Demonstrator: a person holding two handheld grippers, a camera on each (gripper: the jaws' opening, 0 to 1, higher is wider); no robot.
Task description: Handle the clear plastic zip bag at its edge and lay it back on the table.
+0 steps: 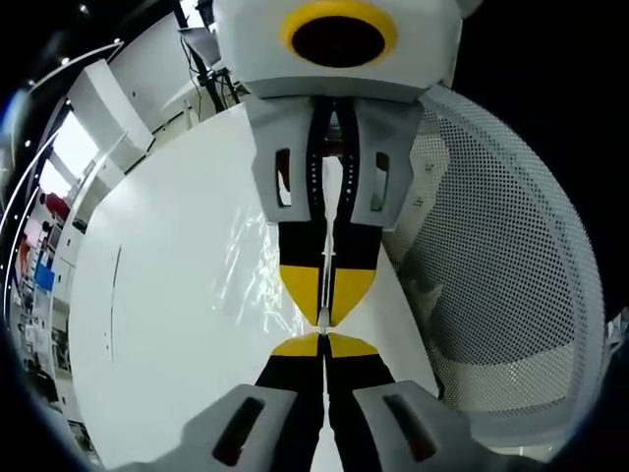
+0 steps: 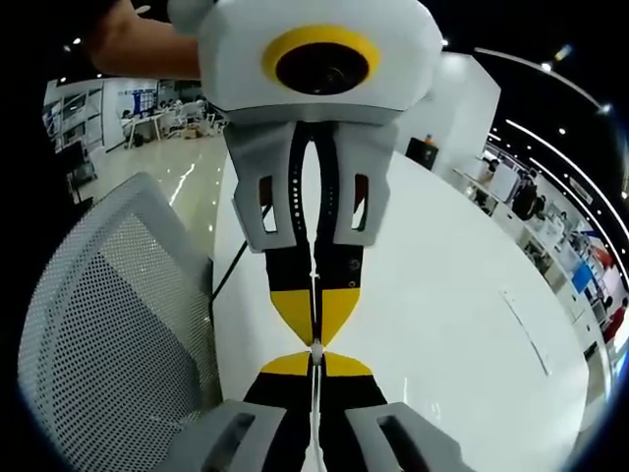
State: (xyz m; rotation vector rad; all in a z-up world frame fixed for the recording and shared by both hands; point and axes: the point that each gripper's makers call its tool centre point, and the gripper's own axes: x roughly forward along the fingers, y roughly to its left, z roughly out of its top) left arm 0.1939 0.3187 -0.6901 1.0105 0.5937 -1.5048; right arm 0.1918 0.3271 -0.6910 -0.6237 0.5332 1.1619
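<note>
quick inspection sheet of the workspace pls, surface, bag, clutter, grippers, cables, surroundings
surface: white table, glossy, bare where visible
job's things: clear plastic zip bag, stretched thin edge-on between the two grippers, shimmering above the table
clutter: nothing seen
grippers: left gripper and right gripper face each other tip to tip, each with jaws closed on a bag edge
cables: one dark cable at the table edge by the chair
surroundings: white mesh office chair beside the table; open office with desks and shelves beyond; a person's hand on the left gripper
</note>
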